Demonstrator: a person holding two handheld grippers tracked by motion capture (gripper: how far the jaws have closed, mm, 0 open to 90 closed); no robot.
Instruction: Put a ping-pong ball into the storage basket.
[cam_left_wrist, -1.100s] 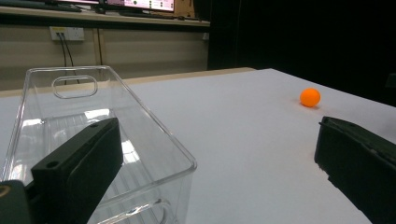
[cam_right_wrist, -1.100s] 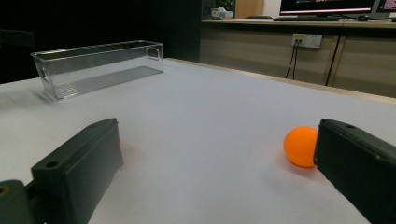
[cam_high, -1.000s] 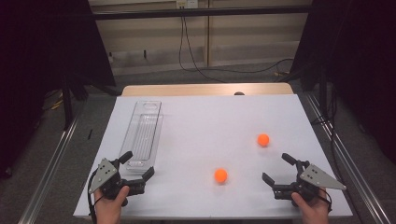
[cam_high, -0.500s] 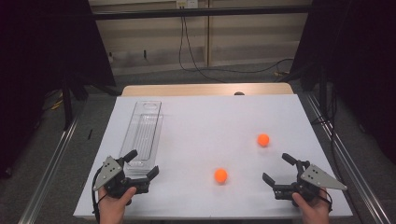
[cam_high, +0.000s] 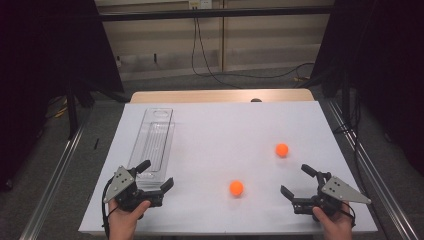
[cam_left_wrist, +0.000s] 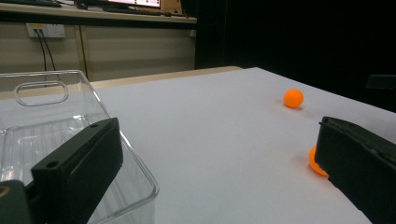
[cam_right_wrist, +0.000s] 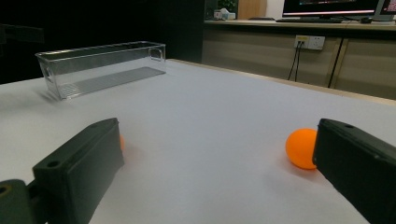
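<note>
The near ball (cam_high: 236, 188) lies on the white table (cam_high: 225, 130) between the two grippers, toward the front edge; the far ball (cam_high: 282, 149) sits to its right and farther back, well apart from it. The right gripper (cam_high: 296, 181) rests near the table's front right, jaws spread wide and holding nothing (its own view shows a ball peeking past each jaw). The left gripper (cam_high: 155, 174) is at the front left, jaws likewise apart and empty, just beside the near end of the clear bin (cam_high: 152, 142), which stands lengthwise along the table's left side.
</note>
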